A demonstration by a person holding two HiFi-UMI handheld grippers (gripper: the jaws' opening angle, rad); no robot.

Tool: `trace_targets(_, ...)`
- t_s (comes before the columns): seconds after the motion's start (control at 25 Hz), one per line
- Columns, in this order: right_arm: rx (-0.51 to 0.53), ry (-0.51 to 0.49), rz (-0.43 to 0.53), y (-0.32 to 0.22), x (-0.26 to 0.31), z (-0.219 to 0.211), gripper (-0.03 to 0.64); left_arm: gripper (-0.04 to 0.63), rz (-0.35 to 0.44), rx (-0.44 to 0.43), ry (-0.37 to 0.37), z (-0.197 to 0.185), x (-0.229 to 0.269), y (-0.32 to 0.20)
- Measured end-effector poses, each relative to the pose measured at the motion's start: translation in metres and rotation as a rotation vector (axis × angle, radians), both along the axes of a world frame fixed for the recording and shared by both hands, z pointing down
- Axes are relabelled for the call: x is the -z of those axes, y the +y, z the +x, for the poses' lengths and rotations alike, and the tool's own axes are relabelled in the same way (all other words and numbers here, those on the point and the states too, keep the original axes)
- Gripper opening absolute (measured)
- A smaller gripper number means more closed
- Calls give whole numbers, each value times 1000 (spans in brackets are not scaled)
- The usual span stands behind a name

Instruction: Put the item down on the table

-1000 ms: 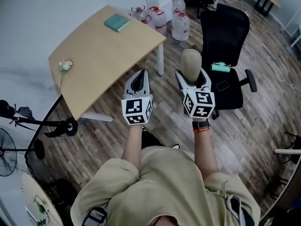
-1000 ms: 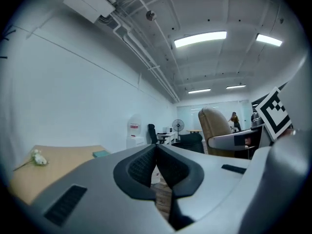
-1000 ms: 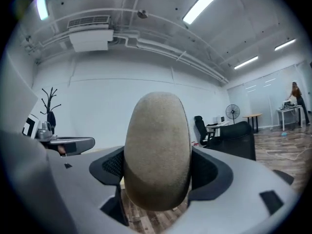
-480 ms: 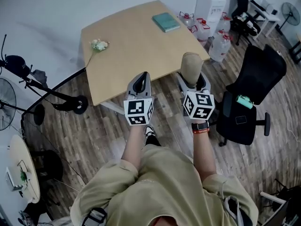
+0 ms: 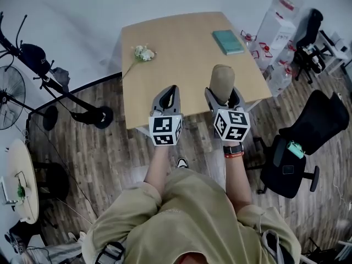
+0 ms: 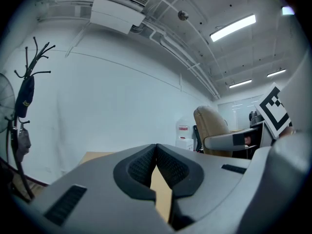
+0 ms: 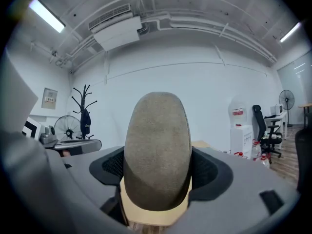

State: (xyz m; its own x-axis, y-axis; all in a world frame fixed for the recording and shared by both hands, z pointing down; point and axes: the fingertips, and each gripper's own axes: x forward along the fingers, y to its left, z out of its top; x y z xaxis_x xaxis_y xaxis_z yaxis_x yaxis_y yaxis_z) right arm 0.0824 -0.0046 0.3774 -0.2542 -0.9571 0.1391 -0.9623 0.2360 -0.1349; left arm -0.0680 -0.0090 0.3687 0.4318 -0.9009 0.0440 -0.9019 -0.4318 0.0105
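- Head view: the right gripper is clenched on a tan oblong item, which stands up out of its jaws and shows against the near part of the wooden table. How high the item is above the tabletop cannot be told.
- The left gripper is just to the left of it, by the table's near edge, jaws drawn together and holding nothing.
- On the table lie a small flower sprig at the far left and a teal book at the far right, both well apart from the item.
- A black office chair stands to the right and water bottles stand at the far right.
- Left gripper view: the left gripper has its ribbed pads meeting at the tips, with only a sliver of tabletop seen below them. The item shows to the right.
- Right gripper view: the right gripper has the item gripped from both sides, a fuzzy grey-brown top over a pale base. A coat stand stands at the far left.
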Motion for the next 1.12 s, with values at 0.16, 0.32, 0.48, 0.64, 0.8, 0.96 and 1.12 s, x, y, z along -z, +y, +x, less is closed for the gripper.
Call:
trace_targets(0.16,70,-24,-6,-41,-8,-36,394,23,-3,23,4,-29,-7,-38)
trace_targets(0.32,120,-13,-30,-74,-15,-62,394,24,-16,56,4,-52,-15,-69)
trace_targets(0.48,156,-11,-57,-102,-19,-83,394,23,-14,84,19,-72,-16,-95)
trace_targets(0.64,150,-25,-83,-129,-29,-92,394,23,-24,92,10,-79,-19,-120)
trace_targets(0.8,183,-19,-62,-162,-37,-97,393,24,-37,100,19,-76,-30,-150)
trace_targets(0.96,237,-12,-74,-202,-45,-103,393,23,-39,100,0,-73,-39,-188)
trace_targets(1.12,263,-11,-138,-245,-62,-105,393,23,-71,136,-4,-76,-53,-234)
